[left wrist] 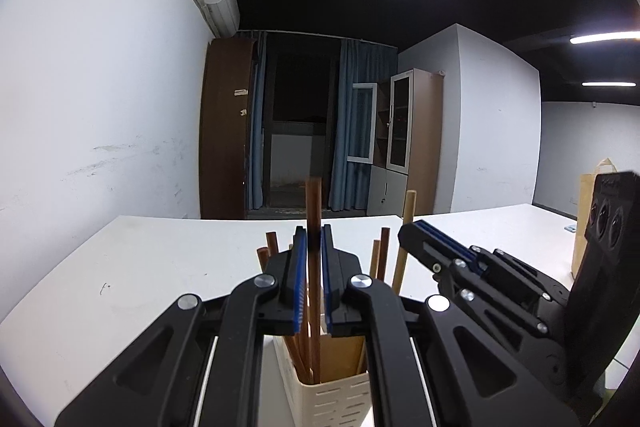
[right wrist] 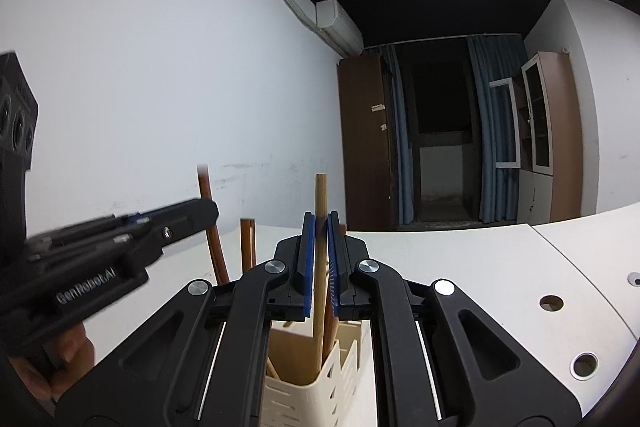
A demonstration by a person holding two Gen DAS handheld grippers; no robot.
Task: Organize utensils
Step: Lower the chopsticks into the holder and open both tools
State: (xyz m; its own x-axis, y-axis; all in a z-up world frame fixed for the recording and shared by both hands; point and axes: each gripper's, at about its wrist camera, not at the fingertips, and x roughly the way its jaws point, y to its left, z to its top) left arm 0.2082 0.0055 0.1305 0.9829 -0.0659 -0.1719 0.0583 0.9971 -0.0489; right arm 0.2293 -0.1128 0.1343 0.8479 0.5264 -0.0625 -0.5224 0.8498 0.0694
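Note:
A cream slotted utensil holder (left wrist: 336, 399) stands on the white table (left wrist: 160, 267) just below both grippers, with several wooden sticks upright in it. My left gripper (left wrist: 314, 239) is shut on a dark brown stick (left wrist: 313, 203) whose lower end reaches into the holder. From the right, my right gripper (left wrist: 416, 231) is shut on a pale wooden stick (left wrist: 409, 211). In the right wrist view the right gripper (right wrist: 320, 223) pinches that pale stick (right wrist: 321, 195) above the holder (right wrist: 296, 403). The left gripper (right wrist: 208, 213) is at the left, holding the dark stick (right wrist: 205, 183).
Other brown sticks (right wrist: 247, 243) lean in the holder's far compartments. A brown paper bag (left wrist: 586, 223) stands at the table's right. Round cable holes (right wrist: 551, 303) dot the tabletop on the right. A hand (right wrist: 68, 355) grips the left tool.

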